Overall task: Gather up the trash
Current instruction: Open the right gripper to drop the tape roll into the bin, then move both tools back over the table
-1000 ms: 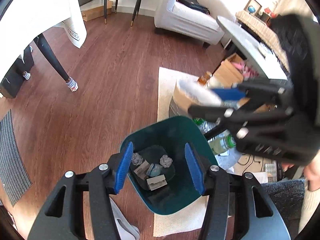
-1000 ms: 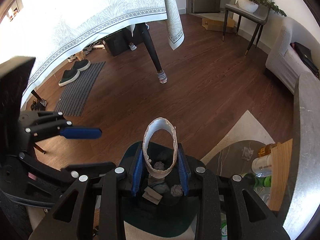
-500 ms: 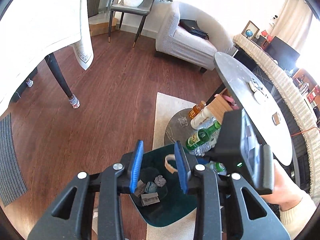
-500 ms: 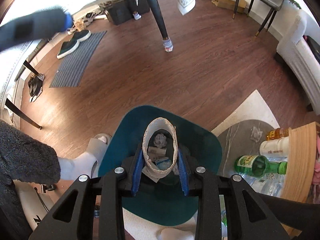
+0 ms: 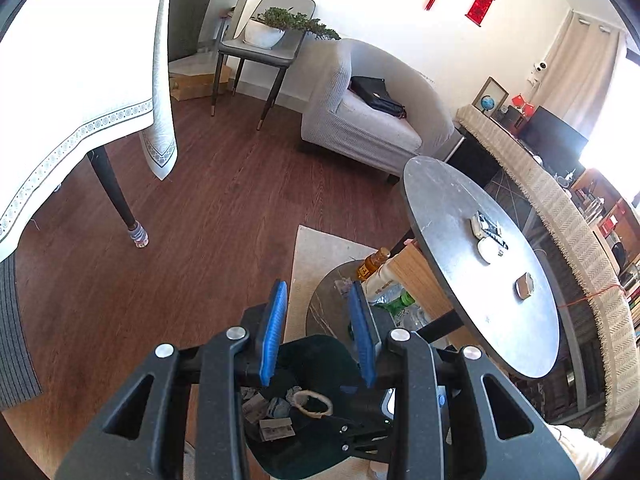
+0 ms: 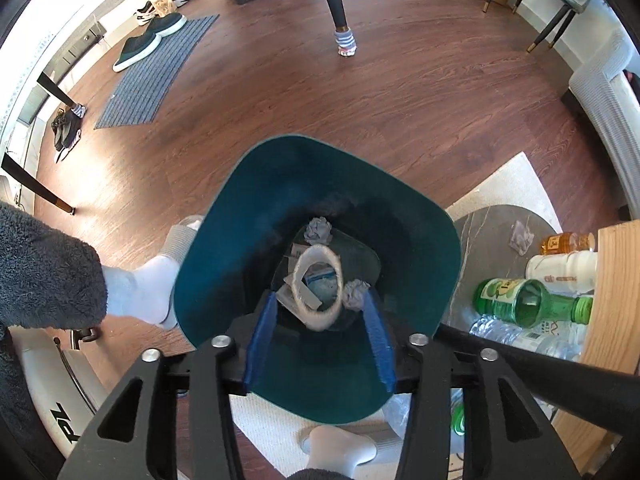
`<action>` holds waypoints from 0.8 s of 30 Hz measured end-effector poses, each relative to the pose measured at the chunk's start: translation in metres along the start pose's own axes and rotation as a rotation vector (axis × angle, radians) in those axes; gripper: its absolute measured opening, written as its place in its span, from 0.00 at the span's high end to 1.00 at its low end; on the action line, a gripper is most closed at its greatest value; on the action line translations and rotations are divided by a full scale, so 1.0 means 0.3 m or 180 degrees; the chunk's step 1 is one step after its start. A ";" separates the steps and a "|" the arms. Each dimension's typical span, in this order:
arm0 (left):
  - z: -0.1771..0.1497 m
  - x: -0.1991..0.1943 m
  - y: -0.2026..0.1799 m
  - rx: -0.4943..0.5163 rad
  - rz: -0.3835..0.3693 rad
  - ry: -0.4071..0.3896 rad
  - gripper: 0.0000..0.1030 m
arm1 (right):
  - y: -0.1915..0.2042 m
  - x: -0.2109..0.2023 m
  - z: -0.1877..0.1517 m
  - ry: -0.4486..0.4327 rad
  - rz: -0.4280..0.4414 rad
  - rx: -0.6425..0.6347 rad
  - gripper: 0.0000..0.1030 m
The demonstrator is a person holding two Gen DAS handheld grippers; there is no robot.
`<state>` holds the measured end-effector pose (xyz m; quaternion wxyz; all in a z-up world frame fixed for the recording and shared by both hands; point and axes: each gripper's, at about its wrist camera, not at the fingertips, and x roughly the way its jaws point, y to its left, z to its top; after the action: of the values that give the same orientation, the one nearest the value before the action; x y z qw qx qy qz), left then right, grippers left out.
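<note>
The teal bin looks like smooth matt plastic, and the cardboard ring inside is rough-edged. The floor is glossy wood; the green bottle is shiny.

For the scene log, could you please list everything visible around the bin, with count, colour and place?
bin: one, teal, on floor at rug edge
cardboard ring: one, beige, lying in bin
paper balls: two, grey, in bin
bottles: several, green, white, amber, clear, right of bin
round table: one, grey, above bottles
armchair: one, grey, by wall
mat: one, grey, with shoes
left hand-held gripper: blue pads, apart, nothing between
right hand-held gripper: blue pads, just opened, clear of ring
</note>
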<state>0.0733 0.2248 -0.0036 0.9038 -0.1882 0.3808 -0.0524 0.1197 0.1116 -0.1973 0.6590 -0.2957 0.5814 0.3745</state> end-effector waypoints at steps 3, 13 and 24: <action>0.019 -0.006 -0.020 -0.0021 -0.0013 -0.0060 0.67 | -0.011 -0.024 -0.016 -0.0052 -0.0006 0.0022 0.51; 0.072 -0.010 -0.129 0.0110 -0.0001 -0.0311 0.67 | -0.010 -0.226 -0.038 -0.0697 0.0246 0.0013 0.51; 0.108 0.000 -0.247 0.0299 -0.0011 -0.0500 0.59 | -0.083 -0.523 -0.088 -0.1611 0.0169 0.0249 0.55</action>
<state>0.1000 0.1661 0.0452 0.9386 -0.1498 0.3054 -0.0569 0.1195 0.0527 -0.0472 0.7843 -0.1515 0.4196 0.4311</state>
